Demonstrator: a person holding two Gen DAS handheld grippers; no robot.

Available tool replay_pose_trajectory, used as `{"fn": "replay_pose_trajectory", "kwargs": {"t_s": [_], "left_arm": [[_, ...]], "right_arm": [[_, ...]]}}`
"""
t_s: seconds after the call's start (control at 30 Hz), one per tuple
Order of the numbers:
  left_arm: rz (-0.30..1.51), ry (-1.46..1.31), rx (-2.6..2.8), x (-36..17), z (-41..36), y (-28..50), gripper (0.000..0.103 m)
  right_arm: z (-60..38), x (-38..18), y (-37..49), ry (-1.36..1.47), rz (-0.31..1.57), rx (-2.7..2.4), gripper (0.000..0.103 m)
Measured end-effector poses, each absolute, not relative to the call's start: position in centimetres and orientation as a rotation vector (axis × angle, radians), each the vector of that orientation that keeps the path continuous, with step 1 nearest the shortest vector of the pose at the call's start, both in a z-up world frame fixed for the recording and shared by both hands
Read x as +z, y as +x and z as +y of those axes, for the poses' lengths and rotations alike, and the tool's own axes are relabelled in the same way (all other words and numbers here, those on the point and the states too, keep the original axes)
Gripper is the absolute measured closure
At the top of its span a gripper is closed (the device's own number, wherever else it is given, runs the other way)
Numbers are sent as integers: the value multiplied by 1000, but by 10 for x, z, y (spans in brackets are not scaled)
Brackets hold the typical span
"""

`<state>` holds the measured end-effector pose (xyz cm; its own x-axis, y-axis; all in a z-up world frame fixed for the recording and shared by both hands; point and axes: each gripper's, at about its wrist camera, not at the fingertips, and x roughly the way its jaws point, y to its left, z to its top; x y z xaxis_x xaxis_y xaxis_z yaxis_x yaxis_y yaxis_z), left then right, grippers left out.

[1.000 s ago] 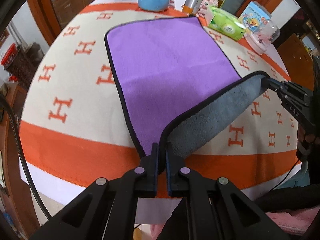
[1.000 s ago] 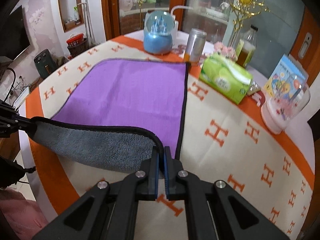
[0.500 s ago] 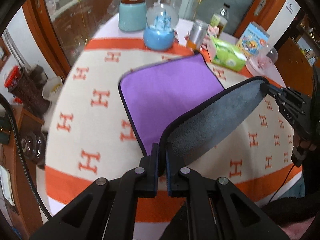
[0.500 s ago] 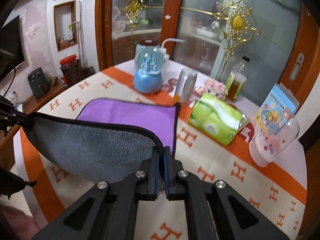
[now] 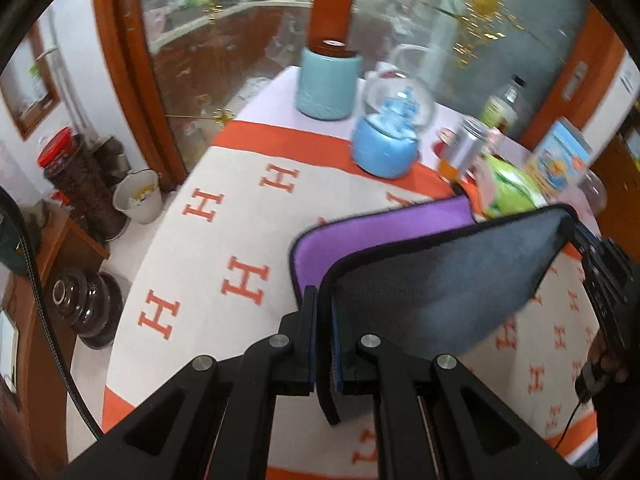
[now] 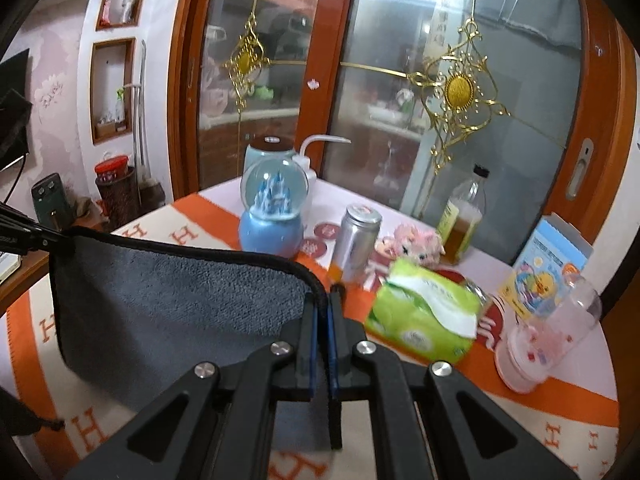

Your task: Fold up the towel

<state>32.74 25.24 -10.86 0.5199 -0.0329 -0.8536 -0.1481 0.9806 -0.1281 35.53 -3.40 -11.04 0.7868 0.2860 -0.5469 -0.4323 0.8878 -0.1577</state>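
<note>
The towel [image 5: 440,280] is purple on one face and grey on the other, with a black hem. Its near edge is lifted high and stretched between the two grippers, grey side toward me; a strip of the purple face [image 5: 380,228] still shows behind it. My left gripper [image 5: 324,300] is shut on the near left corner. My right gripper [image 6: 322,304] is shut on the near right corner; the grey face [image 6: 172,304] hangs to its left. The right gripper also shows in the left wrist view [image 5: 600,264].
The round table [image 5: 208,240] has a cream cloth with orange H marks. At its far side stand a blue snow globe [image 6: 272,216], a teal jar [image 5: 326,80], a metal can [image 6: 356,240], a green tissue pack [image 6: 424,316], a bottle [image 6: 464,220] and a pink cup [image 6: 548,336].
Both grippers have risen and moved toward the far side with the towel's near edge. The grey underside now covers most of the purple face.
</note>
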Motion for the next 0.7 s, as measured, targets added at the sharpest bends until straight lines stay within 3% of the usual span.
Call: {"fn": "replay_pose_trajectory", "kwargs": {"t_s": [0.43,0.6,0.67,0.7], "left_arm": [[906,-206,116,-151,258,365,98],[928,-194,135,-164,258,376,91],[933,-192,145,-166,257,378,76],[931,-192,150,-166,257,379,75]], "right_arm": [[-11,-162,389,-328,459,269,96],[-9,-166,394,-323,482,248,70],[-9,-167,394,-319,484,245,63],[-9,-167,393,-315,485,243,60]]}}
